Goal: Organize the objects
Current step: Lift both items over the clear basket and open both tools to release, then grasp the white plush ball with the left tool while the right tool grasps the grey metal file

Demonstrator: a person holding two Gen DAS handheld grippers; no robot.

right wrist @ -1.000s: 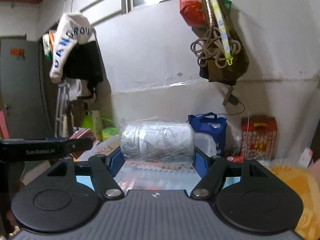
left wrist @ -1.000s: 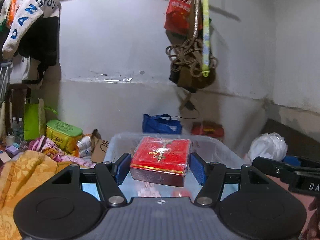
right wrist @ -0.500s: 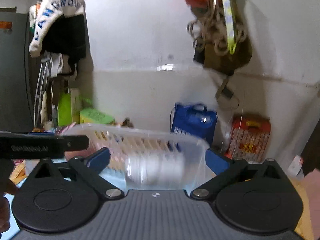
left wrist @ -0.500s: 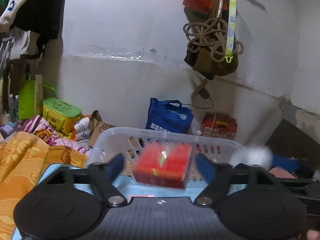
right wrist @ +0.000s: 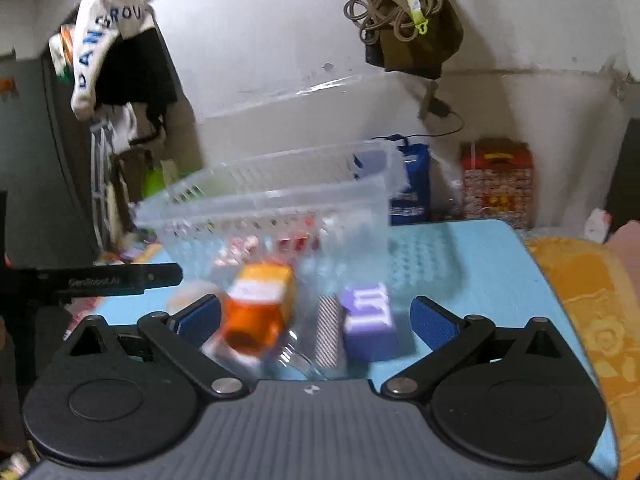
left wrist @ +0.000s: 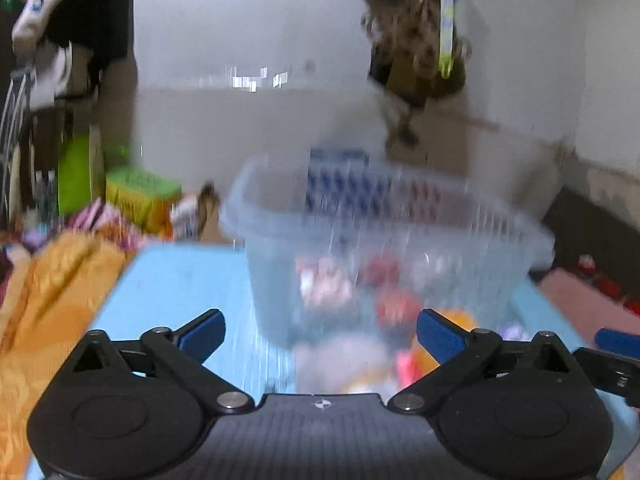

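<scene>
Evidently both tools, left tool and right tool, had just spread wide and gripped nothing, hovering before the clear basket to fetch the orange box.

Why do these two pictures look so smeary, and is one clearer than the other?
Left wrist view: motion blur streaks nearly everything, including the clear plastic basket and the wall glare; only the gripper's own fingers stay sharp. Right wrist view: clearer, with the hanging rope coil crisp, though the orange box and purple box are soft. Both bend straight lines, fisheye style.
</scene>
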